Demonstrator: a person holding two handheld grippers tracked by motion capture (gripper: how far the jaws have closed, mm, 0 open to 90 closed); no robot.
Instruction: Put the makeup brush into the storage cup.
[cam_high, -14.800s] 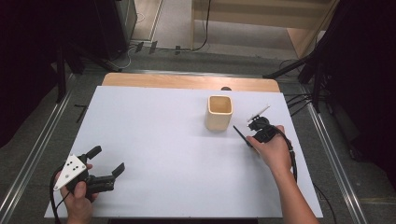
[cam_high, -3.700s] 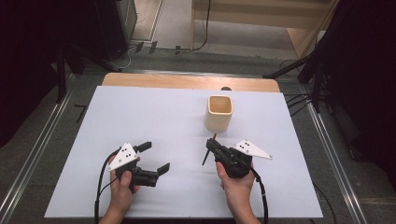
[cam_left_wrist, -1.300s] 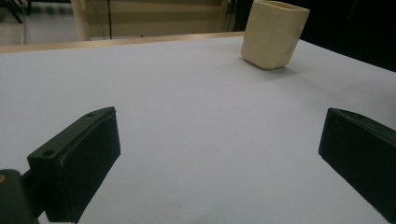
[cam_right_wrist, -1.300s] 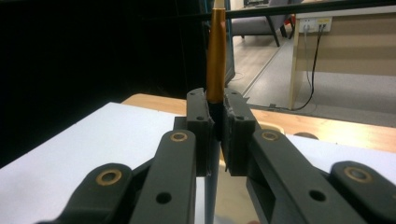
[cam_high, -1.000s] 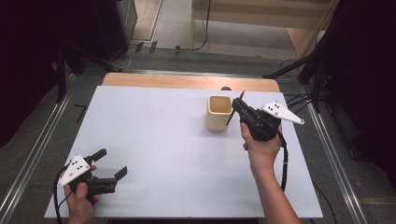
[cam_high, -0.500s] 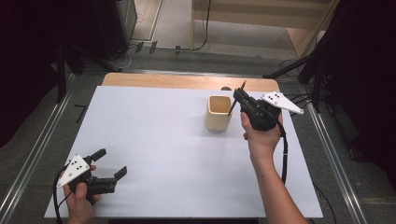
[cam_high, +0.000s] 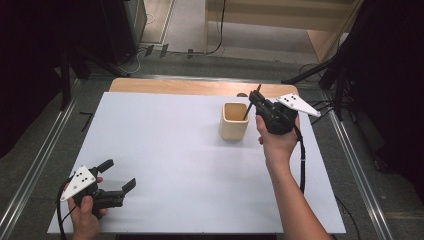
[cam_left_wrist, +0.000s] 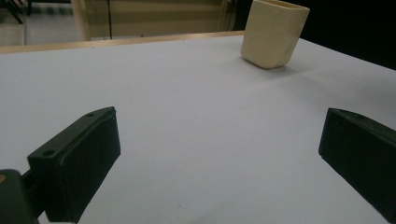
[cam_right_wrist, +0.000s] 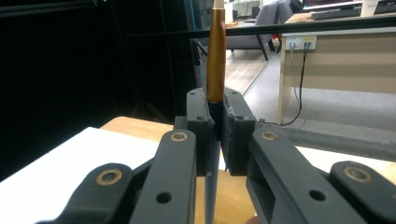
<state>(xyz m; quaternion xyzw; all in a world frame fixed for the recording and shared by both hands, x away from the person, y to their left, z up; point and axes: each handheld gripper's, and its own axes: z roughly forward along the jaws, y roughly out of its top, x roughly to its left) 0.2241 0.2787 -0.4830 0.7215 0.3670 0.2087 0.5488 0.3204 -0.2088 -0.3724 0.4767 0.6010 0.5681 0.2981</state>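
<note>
While the right claw (cam_high: 254, 100) is clamped on a thin brush (cam_right_wrist: 216, 51) above the beige cup (cam_high: 235, 121), the left claw (cam_high: 118, 175) rests spread apart, near the white tabletop's (cam_high: 175, 150) front corner.

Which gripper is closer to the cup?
The right. The right gripper is held right beside the cup, at its rim, clamping a thin pen-like stick. The left gripper sits open, far off near the table's near left corner.
</note>
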